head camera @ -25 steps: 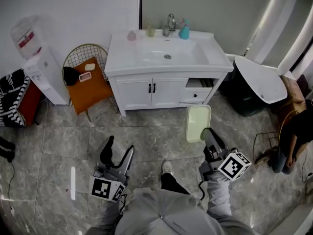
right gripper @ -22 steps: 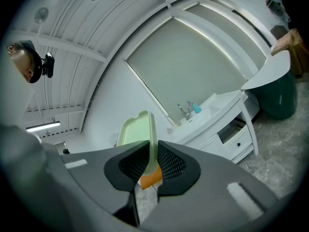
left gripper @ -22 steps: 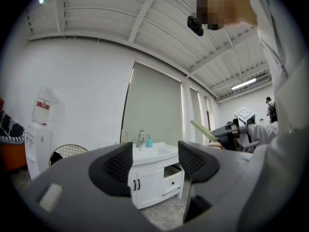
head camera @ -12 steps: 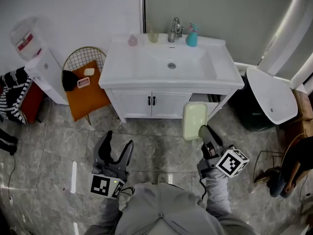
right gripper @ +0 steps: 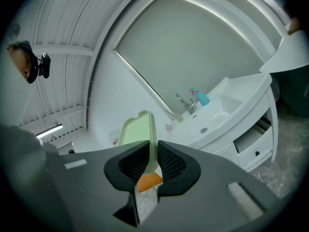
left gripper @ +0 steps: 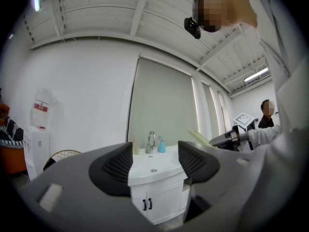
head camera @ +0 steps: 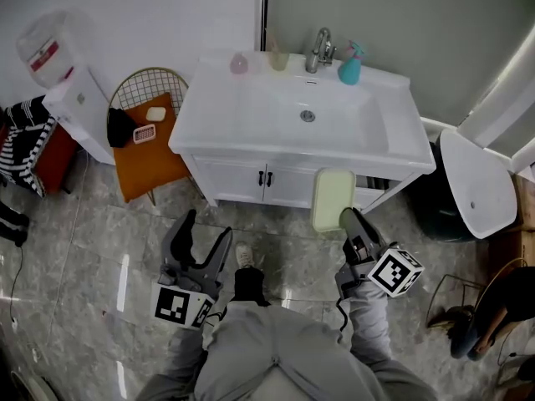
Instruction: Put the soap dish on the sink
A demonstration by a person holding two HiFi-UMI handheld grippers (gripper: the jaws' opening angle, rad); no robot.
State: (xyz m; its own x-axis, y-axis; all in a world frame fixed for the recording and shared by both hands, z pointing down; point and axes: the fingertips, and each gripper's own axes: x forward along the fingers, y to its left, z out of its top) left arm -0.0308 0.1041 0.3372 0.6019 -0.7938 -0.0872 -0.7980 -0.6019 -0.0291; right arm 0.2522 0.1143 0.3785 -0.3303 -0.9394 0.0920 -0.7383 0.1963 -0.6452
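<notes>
A pale green soap dish [head camera: 333, 199] [right gripper: 139, 133] is pinched at its near edge by my right gripper [head camera: 349, 221] [right gripper: 152, 161], which is shut on it. The dish hangs in front of the cabinet below the white sink [head camera: 251, 128] [left gripper: 155, 170] [right gripper: 227, 108]. My left gripper [head camera: 203, 242] [left gripper: 153, 162] stands open with nothing between its fingers, low over the floor at the sink's front left.
On the sink's back rim stand a tap [head camera: 318, 50], a teal spray bottle [head camera: 350, 63], a cup [head camera: 278, 58] and a pink item [head camera: 239, 63]. A drawer [head camera: 378, 184] is ajar. A wire chair with orange cushion [head camera: 146, 140] stands left, a white lidded bin [head camera: 472, 182] right.
I have stepped closer to the sink: it looms larger and lower in the head view. The right gripper still holds the dish, now level with the cabinet front.
</notes>
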